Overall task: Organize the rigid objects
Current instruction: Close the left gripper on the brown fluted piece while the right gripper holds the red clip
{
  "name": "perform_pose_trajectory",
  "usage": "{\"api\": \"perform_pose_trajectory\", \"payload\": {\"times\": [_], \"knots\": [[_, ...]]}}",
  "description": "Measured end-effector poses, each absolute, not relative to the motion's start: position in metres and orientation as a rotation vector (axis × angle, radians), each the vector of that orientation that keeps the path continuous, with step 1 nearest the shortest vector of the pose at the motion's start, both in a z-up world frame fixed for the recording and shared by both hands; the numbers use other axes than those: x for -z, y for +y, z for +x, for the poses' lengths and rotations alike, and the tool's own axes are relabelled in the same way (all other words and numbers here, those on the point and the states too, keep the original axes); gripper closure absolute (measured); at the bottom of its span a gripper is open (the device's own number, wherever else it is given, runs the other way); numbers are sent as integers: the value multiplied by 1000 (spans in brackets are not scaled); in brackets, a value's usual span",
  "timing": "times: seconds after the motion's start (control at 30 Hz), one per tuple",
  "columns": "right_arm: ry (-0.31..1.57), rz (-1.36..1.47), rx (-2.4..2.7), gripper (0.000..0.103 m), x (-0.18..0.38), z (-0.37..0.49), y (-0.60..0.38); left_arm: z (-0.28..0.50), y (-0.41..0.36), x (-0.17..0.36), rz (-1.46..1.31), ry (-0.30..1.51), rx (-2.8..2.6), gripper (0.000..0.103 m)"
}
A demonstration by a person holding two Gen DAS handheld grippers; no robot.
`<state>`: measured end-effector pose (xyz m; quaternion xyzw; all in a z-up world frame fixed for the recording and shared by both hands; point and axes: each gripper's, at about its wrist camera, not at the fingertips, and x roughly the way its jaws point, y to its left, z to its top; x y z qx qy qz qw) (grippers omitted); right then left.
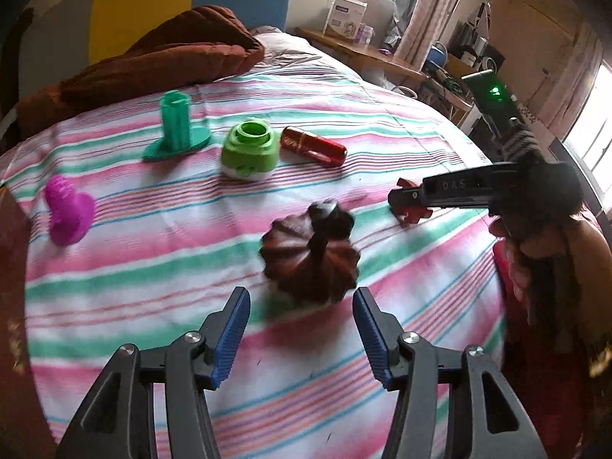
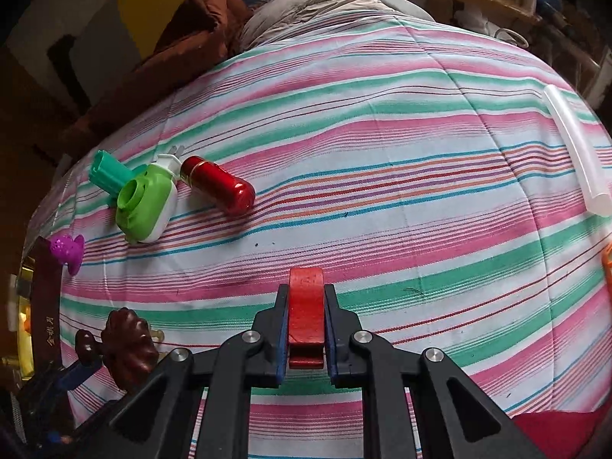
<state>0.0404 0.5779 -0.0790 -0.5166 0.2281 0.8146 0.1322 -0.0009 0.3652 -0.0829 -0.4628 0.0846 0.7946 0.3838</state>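
On the striped bedspread [image 1: 153, 267] lie a teal flanged peg [image 1: 176, 128], a light green cap-shaped piece [image 1: 250, 151], a red capsule [image 1: 313, 145] and a magenta peg [image 1: 69, 210]. A dark brown ribbed, knobbed piece [image 1: 311, 256] is blurred just ahead of my open left gripper [image 1: 302, 329], outside its jaws. My right gripper [image 2: 306, 321] is shut on a red plastic piece [image 2: 305, 306], held low over the bed; it shows at the right in the left wrist view [image 1: 405, 202]. The brown piece also shows in the right wrist view [image 2: 128, 348].
A brown blanket [image 1: 172, 49] is bunched at the head of the bed. A translucent white tube [image 2: 577, 153] and an orange item [image 2: 607, 267] lie at the bed's right edge. A wooden desk [image 1: 367, 53] with boxes stands beyond the bed.
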Motion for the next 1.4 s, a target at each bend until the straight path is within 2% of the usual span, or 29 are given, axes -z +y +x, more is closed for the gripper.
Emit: {"api": "perform_pose_trajectory", "payload": {"times": [0.33,0.47,0.57,0.6,0.7,0.8,0.93,0.97,1.0,1.27,1.3,1.4], "knots": [[701,-1482,-2384,87,81,45,585,-10,397,83,-1012,291,-2084,45],[618,-1507,-2387,87,80,41,579,-11,396,84,-974,298,-2080,46],[584,-1516,-2388,87,79,39,577,-12,395,80,-951,280,-2091,60],[591,-1514,-2388,87,79,40,577,-12,394,78,-944,273,-2094,73],[611,-1510,-2387,87,79,40,579,-10,399,77,-928,316,-2100,74],[600,-1512,-2389,87,79,42,581,-7,405,78,-902,369,-2110,69],[599,-1512,-2388,87,82,37,580,-8,410,78,-892,379,-2104,69],[596,-1514,-2389,87,82,37,579,-7,411,78,-880,392,-2096,72],[593,-1513,-2390,87,83,35,578,-6,411,78,-860,406,-2088,82],[633,-1490,-2397,87,83,35,581,-6,384,74,-923,251,-2044,89],[630,-1490,-2397,87,83,34,581,-5,381,73,-926,241,-2039,94],[614,-1493,-2399,87,83,34,580,-2,371,67,-916,207,-2030,95]]}}
